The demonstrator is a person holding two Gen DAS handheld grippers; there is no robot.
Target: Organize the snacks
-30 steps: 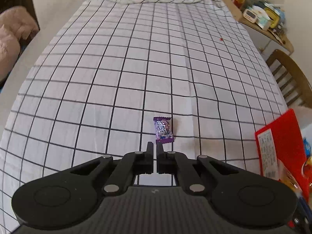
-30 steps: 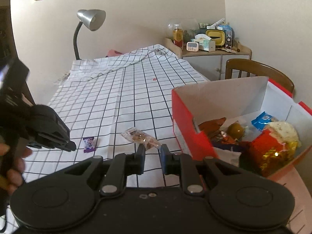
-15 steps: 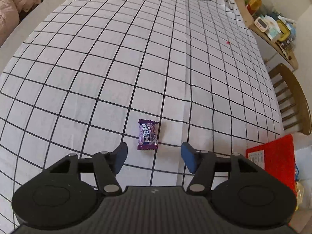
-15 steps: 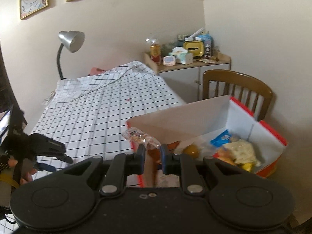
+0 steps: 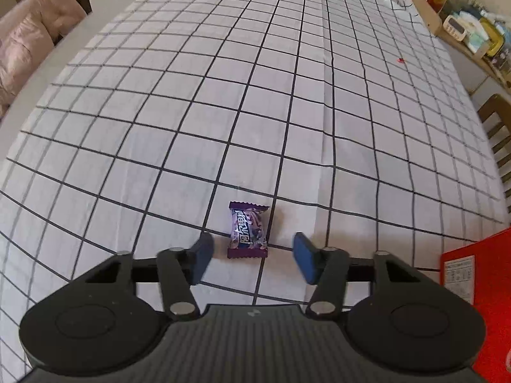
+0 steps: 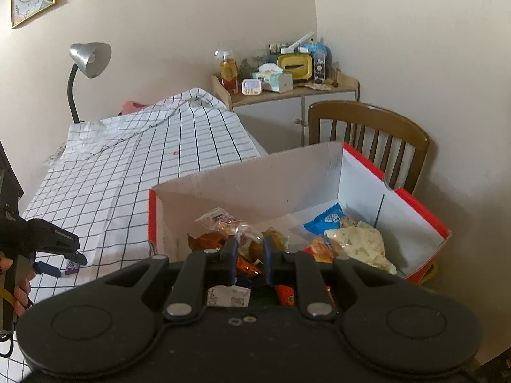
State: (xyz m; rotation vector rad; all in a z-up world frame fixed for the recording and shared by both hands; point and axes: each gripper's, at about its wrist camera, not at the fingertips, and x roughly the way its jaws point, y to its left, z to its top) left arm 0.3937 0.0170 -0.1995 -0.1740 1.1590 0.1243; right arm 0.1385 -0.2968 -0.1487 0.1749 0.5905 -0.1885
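Observation:
A small purple candy (image 5: 247, 229) lies flat on the checked tablecloth (image 5: 223, 95). My left gripper (image 5: 250, 255) is open, its fingers on either side of the candy's near end, just above the cloth. It also shows in the right wrist view (image 6: 60, 260), next to the candy (image 6: 72, 266). My right gripper (image 6: 249, 252) is shut on a clear-wrapped snack (image 6: 223, 223) and holds it over the open red box (image 6: 415, 198), which holds several snacks.
The red box's corner (image 5: 479, 274) shows at the right in the left wrist view. A wooden chair (image 6: 370, 127) stands behind the box. A cabinet (image 6: 287, 102) with clutter and a desk lamp (image 6: 86, 63) are at the far end.
My left gripper opened and came down around the purple candy. My right gripper carried the clear-wrapped snack from the cloth to above the red box.

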